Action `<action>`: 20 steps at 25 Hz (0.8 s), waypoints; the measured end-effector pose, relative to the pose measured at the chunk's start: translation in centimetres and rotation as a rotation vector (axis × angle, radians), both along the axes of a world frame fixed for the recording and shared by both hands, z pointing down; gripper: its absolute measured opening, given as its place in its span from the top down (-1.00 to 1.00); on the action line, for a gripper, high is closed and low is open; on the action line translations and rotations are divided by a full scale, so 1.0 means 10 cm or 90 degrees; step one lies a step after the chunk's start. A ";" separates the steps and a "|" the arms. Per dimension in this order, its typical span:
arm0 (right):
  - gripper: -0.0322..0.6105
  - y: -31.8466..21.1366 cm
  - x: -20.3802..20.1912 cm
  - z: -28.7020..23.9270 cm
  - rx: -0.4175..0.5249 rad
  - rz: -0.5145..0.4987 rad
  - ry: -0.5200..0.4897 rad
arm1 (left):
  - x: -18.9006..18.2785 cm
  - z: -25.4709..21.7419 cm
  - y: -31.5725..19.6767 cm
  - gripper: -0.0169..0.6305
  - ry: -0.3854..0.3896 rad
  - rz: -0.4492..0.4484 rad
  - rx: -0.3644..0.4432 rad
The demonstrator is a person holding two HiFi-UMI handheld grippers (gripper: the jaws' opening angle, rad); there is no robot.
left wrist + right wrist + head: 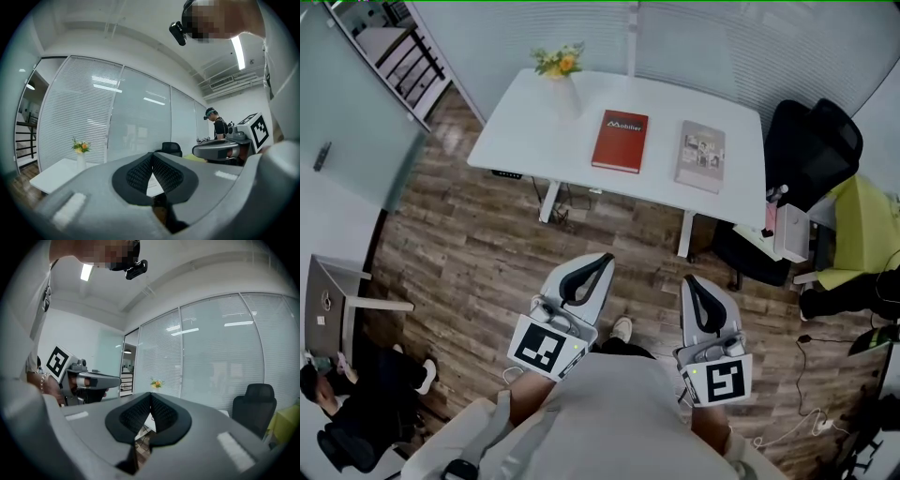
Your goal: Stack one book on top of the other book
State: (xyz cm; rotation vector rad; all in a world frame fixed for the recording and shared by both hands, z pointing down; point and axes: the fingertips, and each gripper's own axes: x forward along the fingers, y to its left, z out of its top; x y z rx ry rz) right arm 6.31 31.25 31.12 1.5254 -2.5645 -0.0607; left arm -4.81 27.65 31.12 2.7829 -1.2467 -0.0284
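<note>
Head view: red book (620, 142), grey book (701, 156) on table (525, 131), far beyond left gripper (607, 257), right gripper (689, 280); fingers (581, 279) closed, empty.

My left gripper (607, 257) and right gripper (689, 280) are pale grey shells with black ribbed pads (139, 175). Each bears a black-and-white marker cube (539, 349). At lower centre, my shirt (609, 412) is light grey.

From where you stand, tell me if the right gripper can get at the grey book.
Probably not yet: the right gripper hangs over the floor, short of the table where the grey book lies. Nothing blocks the way.
</note>
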 end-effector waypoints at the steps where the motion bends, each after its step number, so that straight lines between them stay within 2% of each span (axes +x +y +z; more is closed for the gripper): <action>1: 0.89 -0.03 0.04 0.01 0.001 -0.002 0.000 | 0.04 0.00 -0.03 0.94 0.001 -0.001 0.000; 12: 0.89 -0.35 0.19 0.09 -0.005 -0.014 -0.002 | 0.19 0.10 -0.37 0.94 -0.002 -0.007 -0.010; 20: 0.89 -0.79 0.15 0.12 -0.007 -0.014 0.008 | 0.16 0.14 -0.83 0.94 0.000 -0.009 -0.010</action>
